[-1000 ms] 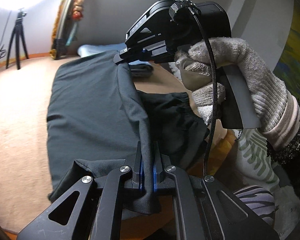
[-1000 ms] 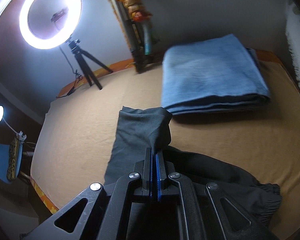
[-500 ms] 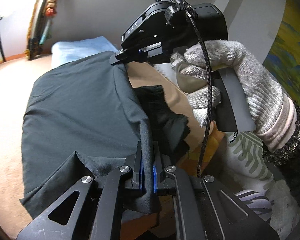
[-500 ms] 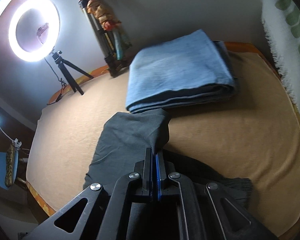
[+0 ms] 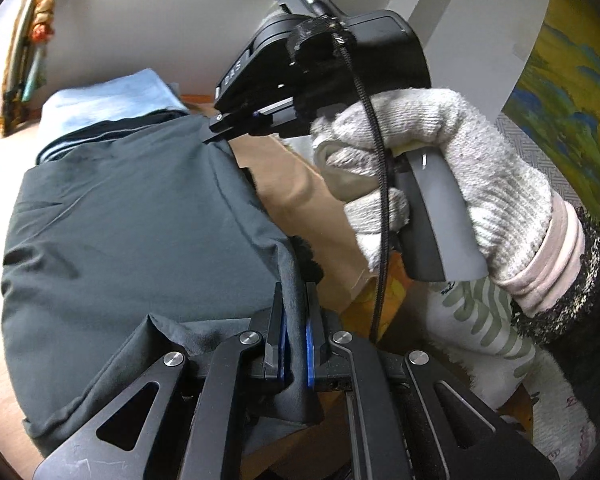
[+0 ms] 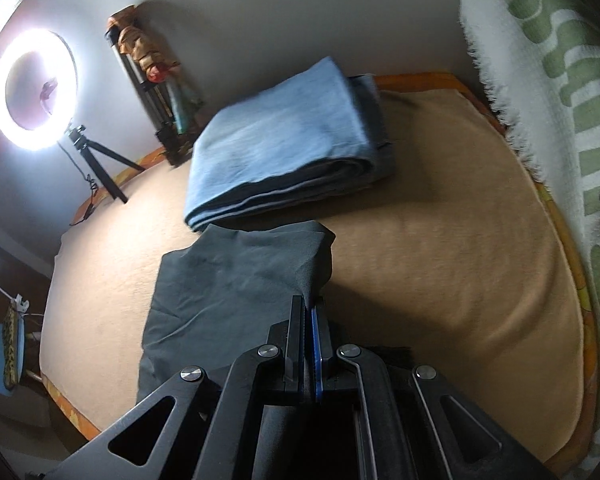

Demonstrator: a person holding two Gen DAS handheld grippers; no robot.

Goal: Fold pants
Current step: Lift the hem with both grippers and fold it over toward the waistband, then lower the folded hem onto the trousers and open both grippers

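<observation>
Home bedroom: blanketed bed (image 6: 440, 264), ring light (image 6: 34, 88).

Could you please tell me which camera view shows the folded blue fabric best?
The right wrist view: the folded blue fabric lies whole on the tan bed cover. In the left wrist view only a corner shows behind the dark pants.

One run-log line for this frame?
left gripper: shut on dark grey fabric pants | right gripper: shut on pants | folded blue cloth beyond

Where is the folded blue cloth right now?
In the right wrist view the folded blue cloth lies on the tan bed cover near the far wall, just beyond the dark pants, right of the ring light.
</observation>
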